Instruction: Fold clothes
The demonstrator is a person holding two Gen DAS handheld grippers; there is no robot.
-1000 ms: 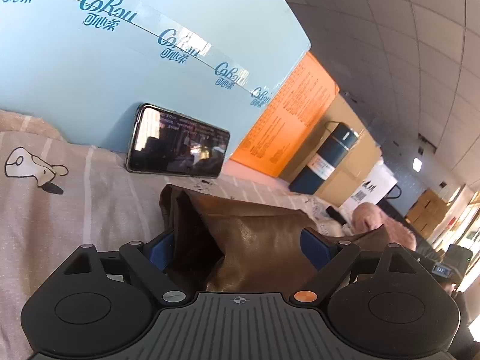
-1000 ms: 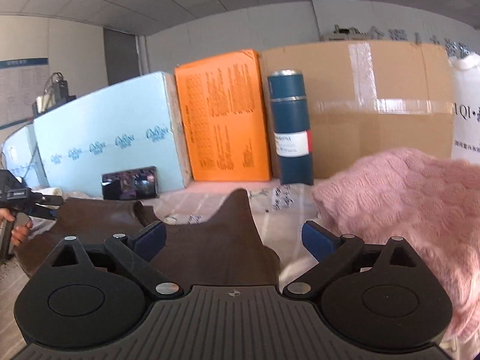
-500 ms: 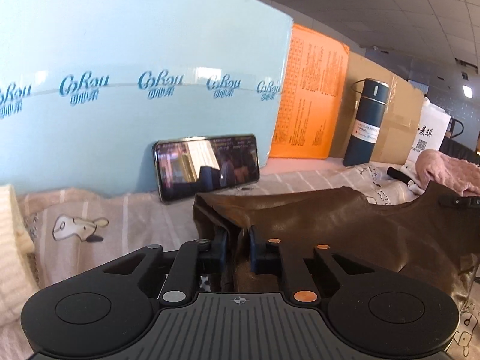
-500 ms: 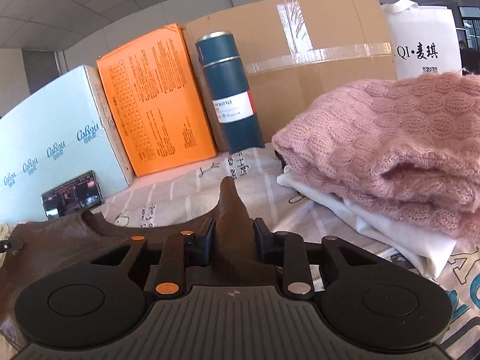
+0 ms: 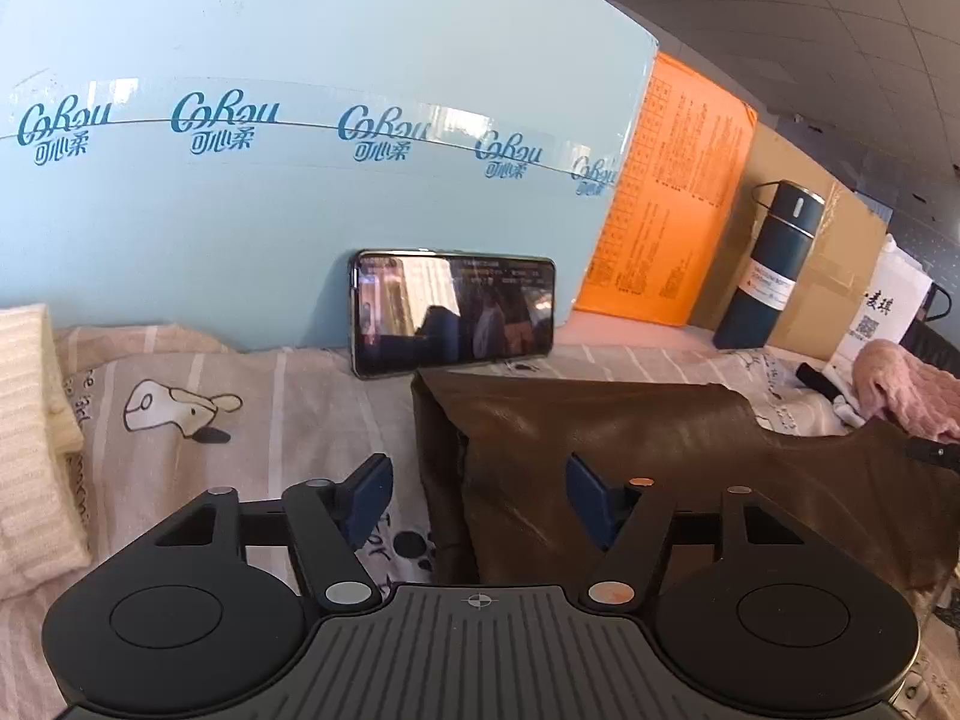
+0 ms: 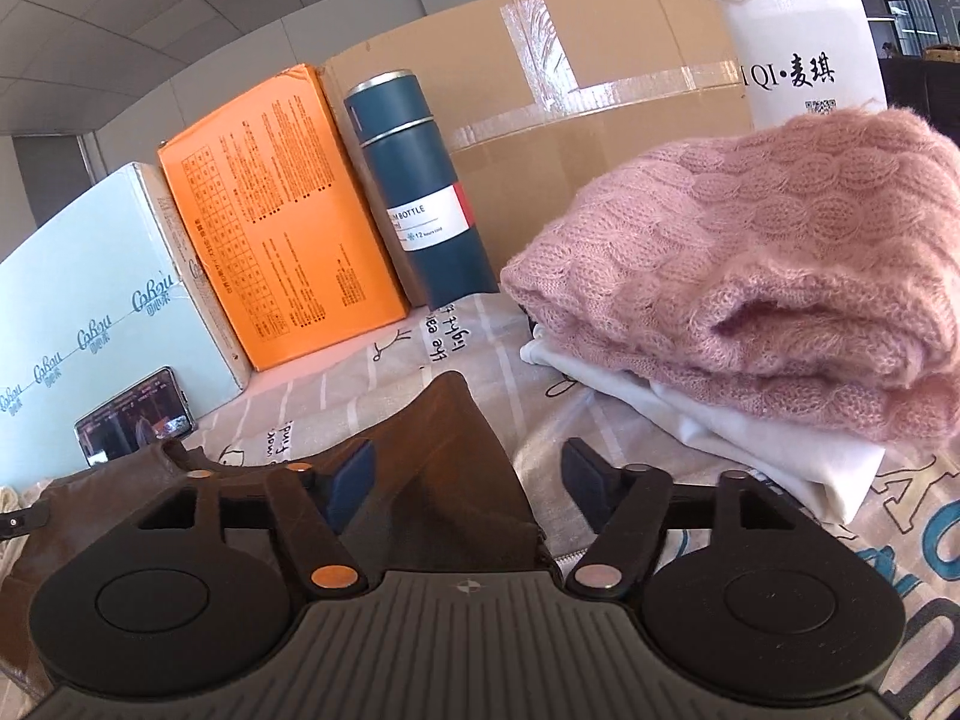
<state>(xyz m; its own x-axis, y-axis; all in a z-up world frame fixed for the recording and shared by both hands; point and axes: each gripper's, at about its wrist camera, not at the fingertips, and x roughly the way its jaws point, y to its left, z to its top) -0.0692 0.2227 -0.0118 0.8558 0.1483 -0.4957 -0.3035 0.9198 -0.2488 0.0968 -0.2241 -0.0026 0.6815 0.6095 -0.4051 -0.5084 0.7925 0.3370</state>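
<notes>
A brown leather-like garment (image 5: pixel 630 450) lies on the striped bedsheet (image 5: pixel 240 396). My left gripper (image 5: pixel 477 495) is open, its jaws spread on either side of the garment's left folded edge. In the right wrist view the same brown garment (image 6: pixel 438 468) lies under and between the jaws of my right gripper (image 6: pixel 465 489), which is open and holds nothing. A folded pink knitted sweater (image 6: pixel 750 276) rests on a folded white garment (image 6: pixel 750 444) at the right.
A phone (image 5: pixel 453 318) leans on a light blue box (image 5: pixel 300 120). An orange box (image 6: pixel 276 210), a dark blue bottle (image 6: pixel 420 192), a cardboard box (image 6: pixel 570 102) and a white bag (image 6: pixel 798 60) line the back. A cream knitted cloth (image 5: pixel 30 420) lies at the left.
Both grippers were open a second ago, shut on the brown garment half a second ago, and have now opened and let it go. The garment lies flatter on the sheet.
</notes>
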